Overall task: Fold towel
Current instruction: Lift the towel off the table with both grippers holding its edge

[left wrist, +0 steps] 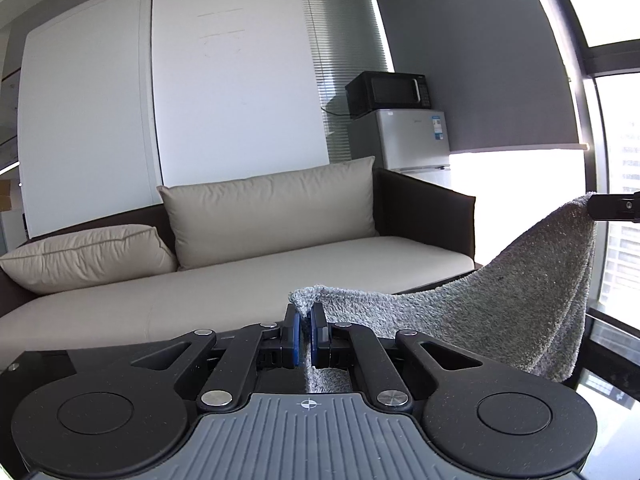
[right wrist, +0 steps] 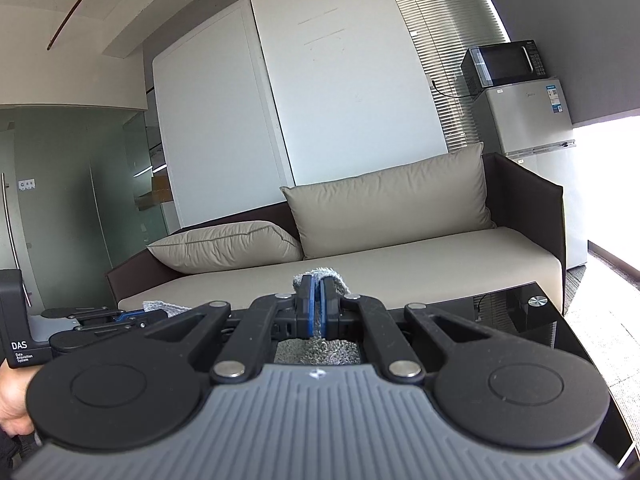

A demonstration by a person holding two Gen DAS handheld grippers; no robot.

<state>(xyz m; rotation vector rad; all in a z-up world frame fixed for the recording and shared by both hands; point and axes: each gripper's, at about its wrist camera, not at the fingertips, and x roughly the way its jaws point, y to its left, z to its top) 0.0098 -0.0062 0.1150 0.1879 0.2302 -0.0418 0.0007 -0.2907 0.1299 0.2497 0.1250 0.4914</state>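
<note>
Both tongs, left (left wrist: 306, 334) and right (right wrist: 316, 308), are pinched on grey towel (left wrist: 500, 304) corners, held aloft; matching edges is needed next.

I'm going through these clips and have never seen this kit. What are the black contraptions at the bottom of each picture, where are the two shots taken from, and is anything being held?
Each black contraption is a handheld pair of tongs that a person carries, one per hand, with a wide-angle camera looking forward along its fingers. One picture comes from the left tongs, the other from the right tongs. Both are shut on corners of the same grey towel, which hangs between them above a dark glass table. The right-hand view also shows the left tongs and the hand carrying them. Behind are a beige sofa, a microwave and a small fridge.
</note>
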